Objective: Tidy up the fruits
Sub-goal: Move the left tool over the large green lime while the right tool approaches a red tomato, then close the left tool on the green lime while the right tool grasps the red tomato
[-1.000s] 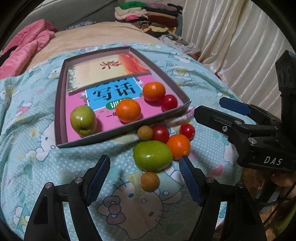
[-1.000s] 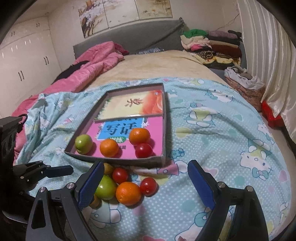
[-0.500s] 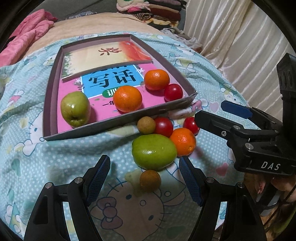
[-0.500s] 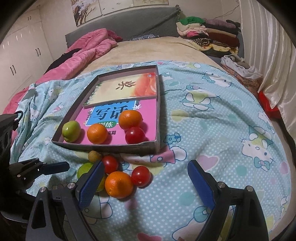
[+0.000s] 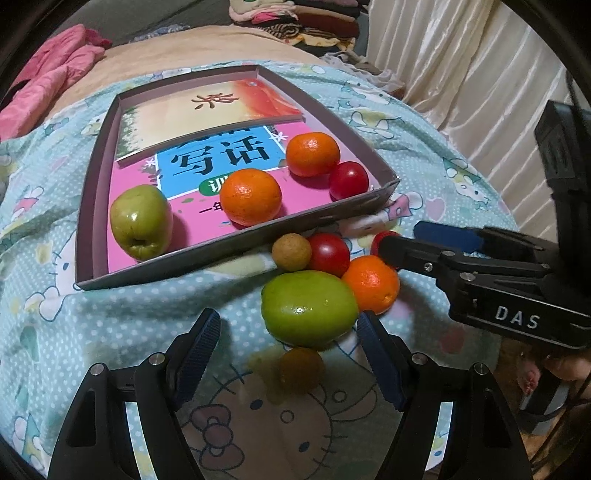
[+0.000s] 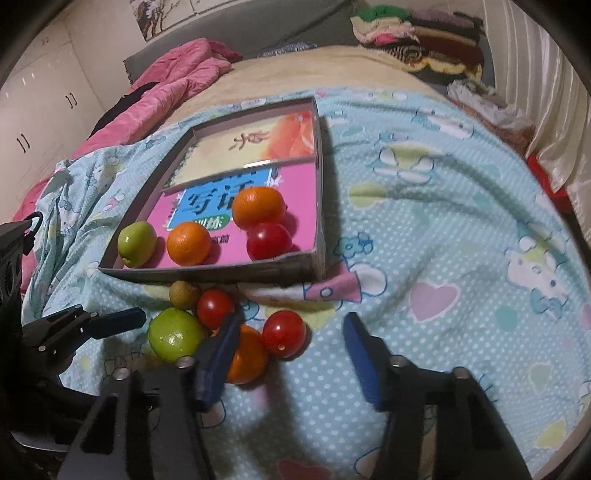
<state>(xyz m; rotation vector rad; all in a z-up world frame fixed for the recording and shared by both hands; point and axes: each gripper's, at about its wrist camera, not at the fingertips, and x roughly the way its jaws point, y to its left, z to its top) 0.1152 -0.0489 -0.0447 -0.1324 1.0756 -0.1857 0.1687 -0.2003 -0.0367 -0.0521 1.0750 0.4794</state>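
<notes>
Fruit count, referenced to the shallow cardboard tray (image 5: 96,206). Inside the tray: one green apple (image 5: 141,220), two oranges (image 5: 251,196) and one cherry tomato (image 5: 348,180), all resting on two books that line the tray floor. Outside, just beyond the tray's near wall on the bedsheet (image 6: 443,229): one large green fruit (image 5: 309,307), one orange (image 5: 371,283), two cherry tomatoes (image 6: 215,308) (image 6: 284,333) and two small brown round fruits (image 5: 291,251) (image 5: 302,369), clustered and mostly touching.

The right gripper (image 6: 291,343) is near the tray's near right corner; its jaws have just been closing. One tomato lies between them, touching neither pad (image 6: 360,347) as far as can be seen, so nothing is grasped. The left gripper (image 5: 288,349) is released, jaws spread either side of the large green fruit and one brown fruit, gripping neither.

The loose orange sits partly behind the right gripper's left finger.

Surface: a bed with a light-blue cartoon-print sheet. Beyond the tray: a pink quilt (image 6: 177,74), stacked folded clothes (image 6: 417,33), cream curtains (image 5: 461,70)
</notes>
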